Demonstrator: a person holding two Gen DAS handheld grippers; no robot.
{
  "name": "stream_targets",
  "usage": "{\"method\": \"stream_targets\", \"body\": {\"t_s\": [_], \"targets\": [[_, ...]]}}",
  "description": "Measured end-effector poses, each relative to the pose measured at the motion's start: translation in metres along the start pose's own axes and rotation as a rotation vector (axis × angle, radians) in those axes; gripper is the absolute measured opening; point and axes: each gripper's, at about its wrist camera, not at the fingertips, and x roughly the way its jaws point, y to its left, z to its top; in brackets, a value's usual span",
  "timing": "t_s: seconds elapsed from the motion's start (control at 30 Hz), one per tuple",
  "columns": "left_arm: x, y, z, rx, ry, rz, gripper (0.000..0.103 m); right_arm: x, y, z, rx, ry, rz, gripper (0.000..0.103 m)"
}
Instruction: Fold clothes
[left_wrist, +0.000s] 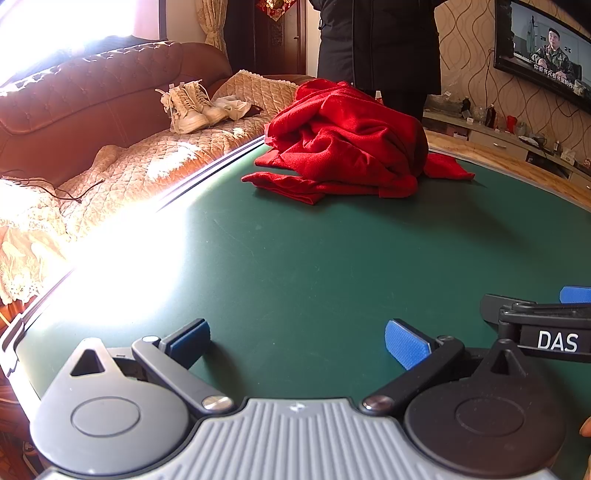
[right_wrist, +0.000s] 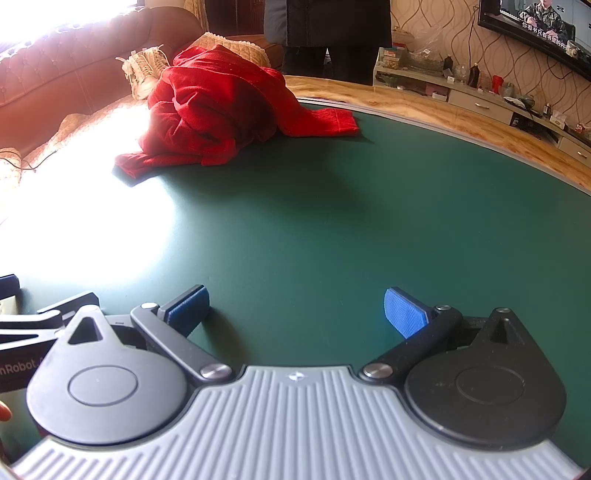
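A crumpled red garment (left_wrist: 347, 144) lies in a heap at the far side of the green table (left_wrist: 295, 266). It also shows in the right wrist view (right_wrist: 218, 107), far left, with a sleeve trailing right. My left gripper (left_wrist: 297, 341) is open and empty, low over the table's near side, well short of the garment. My right gripper (right_wrist: 295, 308) is open and empty too, beside the left one. Part of the right gripper (left_wrist: 546, 325) shows at the right edge of the left wrist view.
A brown sofa (left_wrist: 92, 107) with a quilted cover stands left of the table, with white shoes (left_wrist: 192, 105) on it. A person in dark clothes (left_wrist: 376, 44) stands behind the table. A TV (left_wrist: 546, 51) and low cabinet (left_wrist: 517, 140) are at right. Strong sun glare covers the table's left part.
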Motion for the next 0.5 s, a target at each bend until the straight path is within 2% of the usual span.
{"method": "stream_targets", "body": {"t_s": [0.5], "targets": [[-0.0004,-0.0008,-0.0008,-0.001,-0.004,0.003,0.103,0.0019,0.0012,0.0011,0.001,0.001,-0.001,0.103]]}}
